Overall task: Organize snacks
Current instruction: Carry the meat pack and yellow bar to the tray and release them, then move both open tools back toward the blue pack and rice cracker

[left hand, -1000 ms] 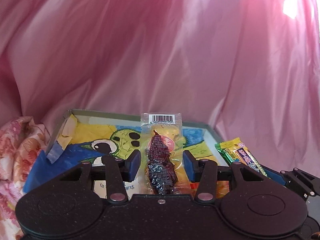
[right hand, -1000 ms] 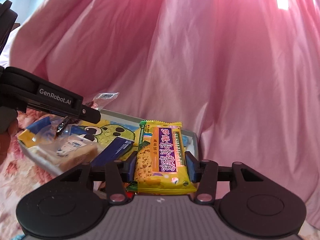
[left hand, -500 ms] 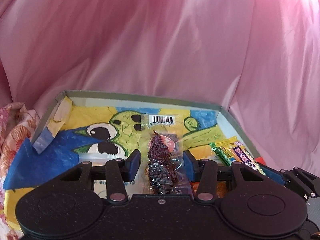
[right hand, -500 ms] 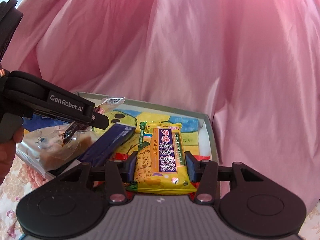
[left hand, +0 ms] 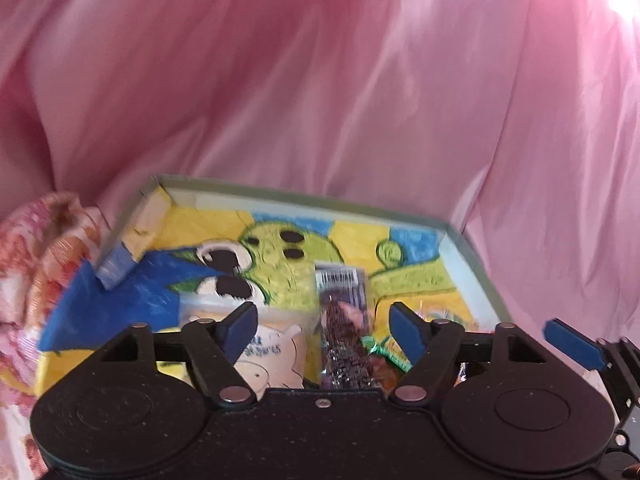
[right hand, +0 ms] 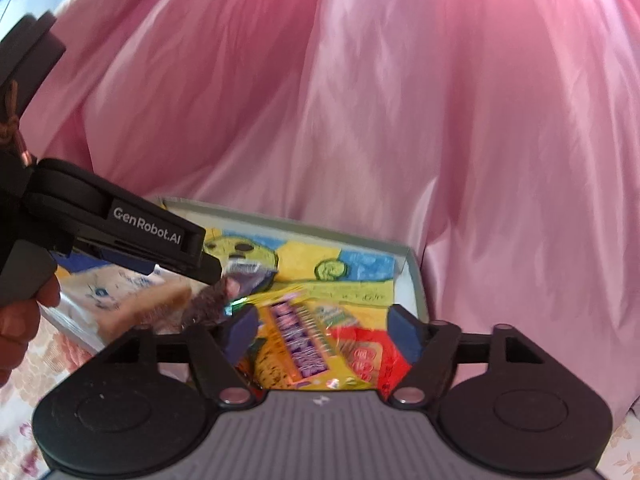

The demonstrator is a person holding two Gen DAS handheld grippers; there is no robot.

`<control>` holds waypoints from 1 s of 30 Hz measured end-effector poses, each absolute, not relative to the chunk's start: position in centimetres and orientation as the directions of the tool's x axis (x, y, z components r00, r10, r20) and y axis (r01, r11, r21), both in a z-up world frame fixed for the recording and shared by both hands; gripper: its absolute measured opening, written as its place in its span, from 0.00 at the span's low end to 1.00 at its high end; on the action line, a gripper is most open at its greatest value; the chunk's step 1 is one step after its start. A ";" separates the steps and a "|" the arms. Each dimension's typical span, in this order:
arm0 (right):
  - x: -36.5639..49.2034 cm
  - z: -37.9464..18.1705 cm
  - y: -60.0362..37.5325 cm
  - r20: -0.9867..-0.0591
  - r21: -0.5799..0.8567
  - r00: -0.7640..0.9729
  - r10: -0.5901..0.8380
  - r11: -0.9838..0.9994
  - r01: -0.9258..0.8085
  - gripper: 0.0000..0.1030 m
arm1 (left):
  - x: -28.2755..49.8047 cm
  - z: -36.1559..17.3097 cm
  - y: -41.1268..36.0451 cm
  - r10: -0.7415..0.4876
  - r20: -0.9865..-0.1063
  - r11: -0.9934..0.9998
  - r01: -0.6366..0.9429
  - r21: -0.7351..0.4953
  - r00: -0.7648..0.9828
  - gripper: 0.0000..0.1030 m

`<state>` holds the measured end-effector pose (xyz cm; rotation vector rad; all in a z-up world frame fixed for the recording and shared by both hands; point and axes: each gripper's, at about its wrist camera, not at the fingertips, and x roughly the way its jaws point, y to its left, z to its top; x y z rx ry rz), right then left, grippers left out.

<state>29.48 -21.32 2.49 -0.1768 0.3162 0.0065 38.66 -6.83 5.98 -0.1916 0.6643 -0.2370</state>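
A shallow box (left hand: 304, 196) with a yellow, green and blue cartoon drawing on its bottom lies in front of both grippers. My left gripper (left hand: 320, 326) is open, with a clear packet of dark dried snack (left hand: 344, 332) lying loose between its fingers, over the box. My right gripper (right hand: 322, 330) is open above the yellow and purple snack bar (right hand: 298, 346), which lies in the box. The dark packet also shows in the right wrist view (right hand: 218, 300), below the left gripper's tip (right hand: 200, 266).
A white bread packet (right hand: 108, 300) lies in the box at the left, and a red packet (right hand: 366, 354) lies beside the yellow bar. Pink cloth (left hand: 320, 80) hangs behind the box. Floral fabric (left hand: 28, 264) lies at the left.
Both grippers have opened. The dark packet has dropped from the left gripper and the yellow bar from the right gripper into the box.
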 end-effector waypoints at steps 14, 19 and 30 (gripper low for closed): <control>20.3 8.3 -21.9 -0.111 -0.137 0.993 -0.040 0.990 0.025 1.00 | 29.1 11.8 -4.7 -0.277 -0.341 0.954 0.216 -0.207 0.898 0.96; 16.1 9.6 -21.3 -0.064 -0.140 0.997 -0.040 0.990 0.031 1.00 | 24.5 12.6 -4.3 -0.262 -0.288 0.960 0.219 -0.173 0.921 0.97; 9.2 8.5 -20.7 -0.059 -0.107 0.997 -0.045 0.994 0.039 1.00 | 16.4 10.9 -2.5 -0.236 -0.271 0.968 0.202 -0.149 0.933 0.99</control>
